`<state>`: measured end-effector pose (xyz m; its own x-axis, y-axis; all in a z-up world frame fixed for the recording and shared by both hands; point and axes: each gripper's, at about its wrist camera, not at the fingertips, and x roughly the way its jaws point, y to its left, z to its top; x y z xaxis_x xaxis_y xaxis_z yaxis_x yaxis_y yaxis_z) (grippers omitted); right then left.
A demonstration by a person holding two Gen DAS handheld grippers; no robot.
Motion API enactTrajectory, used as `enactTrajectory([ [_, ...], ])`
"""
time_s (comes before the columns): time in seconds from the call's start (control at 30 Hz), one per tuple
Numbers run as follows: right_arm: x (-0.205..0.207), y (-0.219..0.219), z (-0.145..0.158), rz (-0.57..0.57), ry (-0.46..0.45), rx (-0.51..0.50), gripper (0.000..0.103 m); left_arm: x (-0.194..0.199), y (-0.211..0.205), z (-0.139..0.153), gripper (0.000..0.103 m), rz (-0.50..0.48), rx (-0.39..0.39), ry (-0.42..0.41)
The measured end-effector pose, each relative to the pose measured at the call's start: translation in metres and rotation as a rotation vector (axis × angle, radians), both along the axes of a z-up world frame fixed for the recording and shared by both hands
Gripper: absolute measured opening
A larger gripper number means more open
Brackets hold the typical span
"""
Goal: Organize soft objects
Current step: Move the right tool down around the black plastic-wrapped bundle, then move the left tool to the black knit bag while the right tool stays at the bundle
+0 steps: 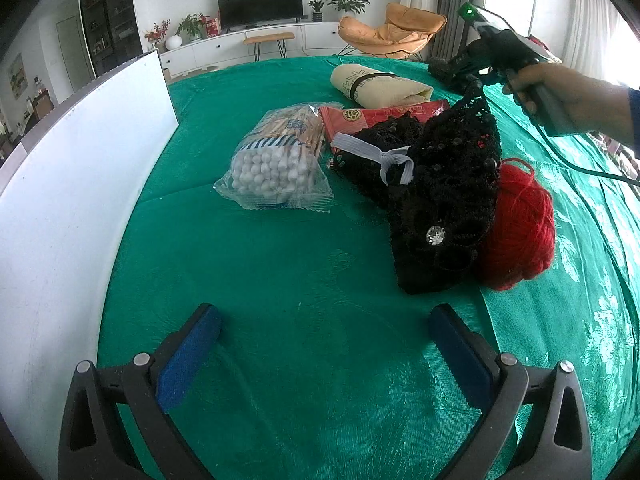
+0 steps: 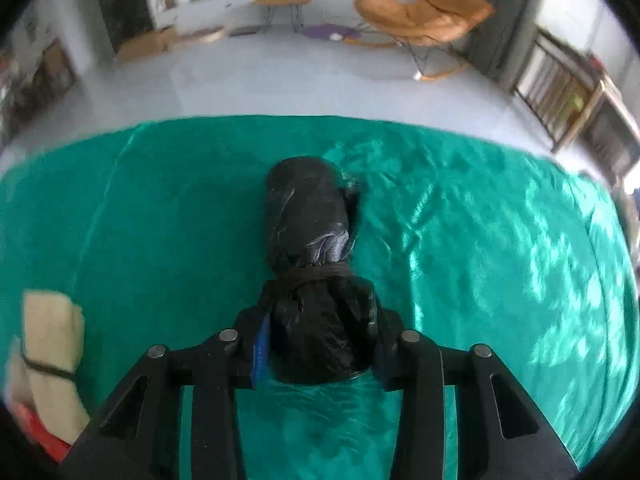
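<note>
My left gripper (image 1: 324,344) is open and empty, low over the green tablecloth (image 1: 280,272). Ahead lie a clear bag of cotton swabs (image 1: 276,160), a black lace piece (image 1: 440,184) tied with a grey elastic band, a red yarn ball (image 1: 520,224), a red packet (image 1: 384,116) and a cream rolled cloth (image 1: 376,86). My right gripper (image 2: 320,344) is shut on a black rolled plastic bundle (image 2: 308,216) bound with a black band, held over the cloth. In the left wrist view the right gripper (image 1: 460,68) shows at the far right with black lace hanging below it.
A white board (image 1: 80,160) stands along the table's left side. The cream roll (image 2: 52,344) and a red edge (image 2: 44,436) show at the right wrist view's lower left. Beyond the table's far edge are the floor, an orange chair (image 2: 424,12) and a TV cabinet.
</note>
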<state>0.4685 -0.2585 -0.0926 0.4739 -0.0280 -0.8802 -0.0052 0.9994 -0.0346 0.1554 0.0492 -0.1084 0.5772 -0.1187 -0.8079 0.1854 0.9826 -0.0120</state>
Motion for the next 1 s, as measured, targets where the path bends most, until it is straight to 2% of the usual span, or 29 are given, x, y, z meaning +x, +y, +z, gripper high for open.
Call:
enactTrajectory([
  [0.17, -0.051, 0.005, 0.014, 0.012, -0.014, 0.031, 0.041, 0.000, 0.000, 0.000, 0.103, 0.000, 0.000, 0.000],
  [0.37, -0.183, 0.030, 0.033, 0.055, -0.003, 0.050, 0.041, 0.000, 0.000, 0.000, 0.103, 0.000, 0.000, 0.000],
  [0.4, -0.219, 0.036, 0.034, 0.054, -0.008, 0.058, 0.041, 0.001, 0.000, 0.000, 0.103, 0.000, 0.000, 0.000],
  [0.5, -0.289, 0.049, 0.033, 0.026, -0.041, 0.048, 0.041, 0.001, 0.000, 0.000, 0.103, 0.000, 0.000, 0.000],
  [0.57, -0.344, 0.061, 0.031, -0.015, -0.078, 0.078, 0.041, 0.001, 0.000, 0.000, 0.103, 0.000, 0.000, 0.000],
  [0.63, -0.376, 0.067, 0.025, -0.060, -0.117, 0.100, 0.042, 0.001, 0.000, 0.000, 0.103, 0.000, -0.001, 0.000],
  [0.7, -0.401, 0.079, 0.020, -0.086, -0.166, 0.070, 0.045, 0.001, 0.000, 0.000, 0.103, 0.000, 0.000, 0.000],
  [0.73, -0.406, 0.083, 0.017, -0.089, -0.181, 0.053, 0.050, 0.001, 0.000, 0.000, 0.103, 0.000, -0.001, 0.000],
  [0.77, -0.406, 0.084, 0.013, -0.083, -0.186, 0.041, 0.059, 0.001, 0.000, 0.000, 0.103, 0.000, -0.001, 0.000],
  [0.8, -0.403, 0.084, 0.009, -0.071, -0.177, 0.029, 0.073, 0.001, 0.000, 0.000, 0.103, 0.000, 0.000, 0.000],
  [0.87, -0.395, 0.085, -0.001, -0.057, -0.141, 0.010, 0.076, 0.001, 0.000, 0.000, 0.103, 0.000, -0.001, 0.000],
  [0.93, -0.396, 0.079, -0.002, -0.060, -0.162, 0.005, 0.080, 0.001, 0.000, 0.000, 0.103, 0.000, -0.001, 0.000],
  [1.0, -0.401, 0.073, -0.003, -0.079, -0.170, 0.036, 0.080, 0.000, -0.001, 0.000, 0.103, 0.000, -0.001, 0.000],
])
